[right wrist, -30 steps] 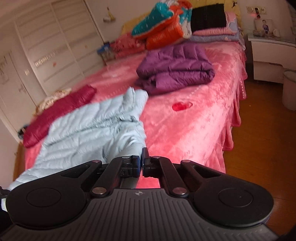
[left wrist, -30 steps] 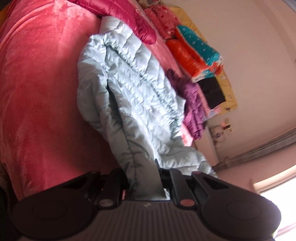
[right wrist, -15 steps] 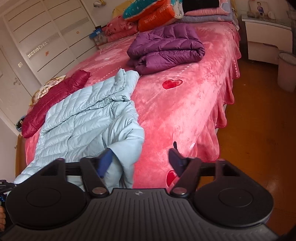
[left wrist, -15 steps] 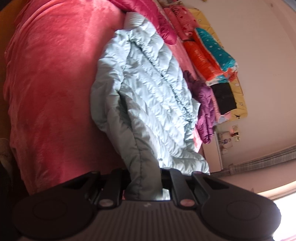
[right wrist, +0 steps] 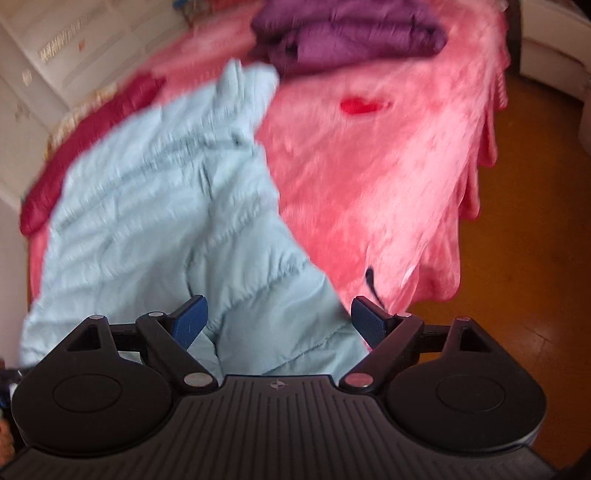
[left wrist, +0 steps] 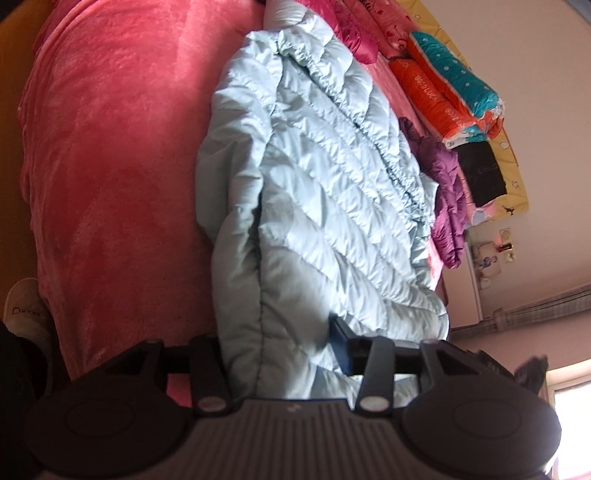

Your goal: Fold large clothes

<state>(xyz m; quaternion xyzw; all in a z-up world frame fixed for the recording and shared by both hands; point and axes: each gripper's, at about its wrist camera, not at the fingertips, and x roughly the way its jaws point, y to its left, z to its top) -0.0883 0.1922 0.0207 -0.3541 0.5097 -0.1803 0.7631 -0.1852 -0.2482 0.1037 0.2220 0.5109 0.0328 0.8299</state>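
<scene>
We open both grippers over the pale blue down jacket (left wrist: 332, 206); left gripper (left wrist: 280, 350) jaws parting around its hem; right gripper (right wrist: 279, 321) jaws opening to their widest, jacket loose between; far orange bedding (left wrist: 428, 92) reads "GOOD LUCK".

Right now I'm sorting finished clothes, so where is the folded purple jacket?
The purple jacket lies at the top of the right wrist view on the pink bedspread, just beyond the light blue jacket; the left wrist view shows it near the stacked quilts.

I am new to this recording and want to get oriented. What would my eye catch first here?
First, the pale blue puffer jacket, lying along the pink plush bedspread, its near end between the opening jaws of the left claw. In the right wrist view the right claw stands wide open over the jacket. Behind lies a folded purple jacket.
</scene>
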